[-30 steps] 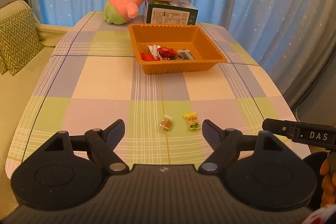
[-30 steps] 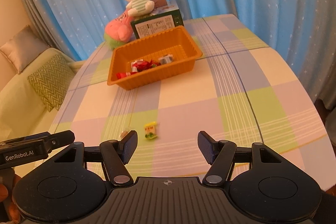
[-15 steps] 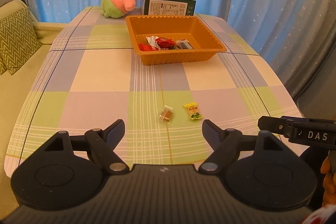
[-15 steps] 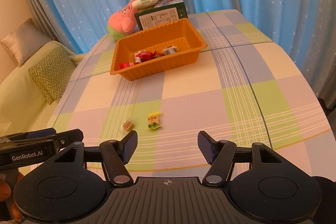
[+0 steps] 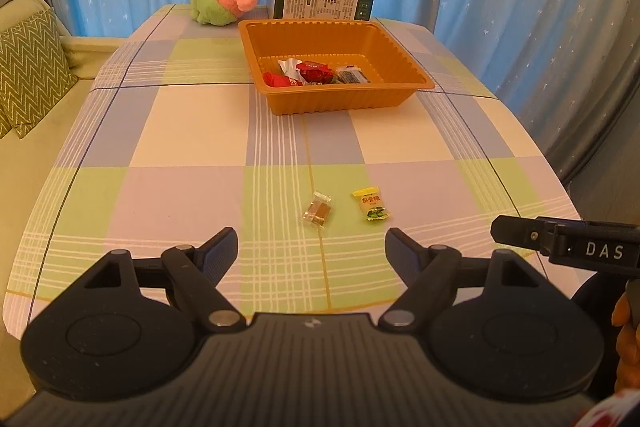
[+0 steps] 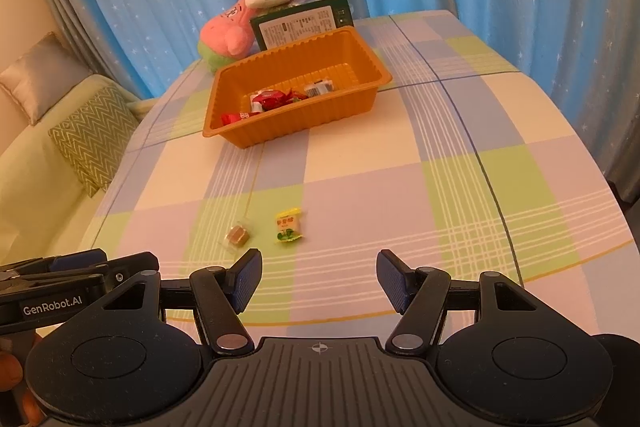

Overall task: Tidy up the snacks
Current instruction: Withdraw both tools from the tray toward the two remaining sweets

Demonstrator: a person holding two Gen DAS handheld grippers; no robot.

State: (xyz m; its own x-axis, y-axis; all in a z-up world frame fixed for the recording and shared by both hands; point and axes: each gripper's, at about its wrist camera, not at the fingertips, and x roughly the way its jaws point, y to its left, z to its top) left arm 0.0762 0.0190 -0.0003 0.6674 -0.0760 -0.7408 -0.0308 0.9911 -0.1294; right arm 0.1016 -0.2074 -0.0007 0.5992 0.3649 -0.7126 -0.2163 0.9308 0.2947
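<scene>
Both grippers have pulled back and risen a bit since the earlier frames, so the two loose candies sit further ahead of the fingers. Left gripper (image 5: pixel 310 251) jaws spread wide, empty; brown candy (image 5: pixel 317 214) just ahead, between its fingertips, yellow candy (image 5: pixel 371 209) just beside it to the right. Right gripper (image 6: pixel 318 273) also wide apart, nothing held (both candies ahead-left of it). Orange tray (image 5: pixel 344 99) with red wrapped snacks (image 5: pixel 314 72) well ahead on the checked tablecloth (image 5: pixel 192 131).
</scene>
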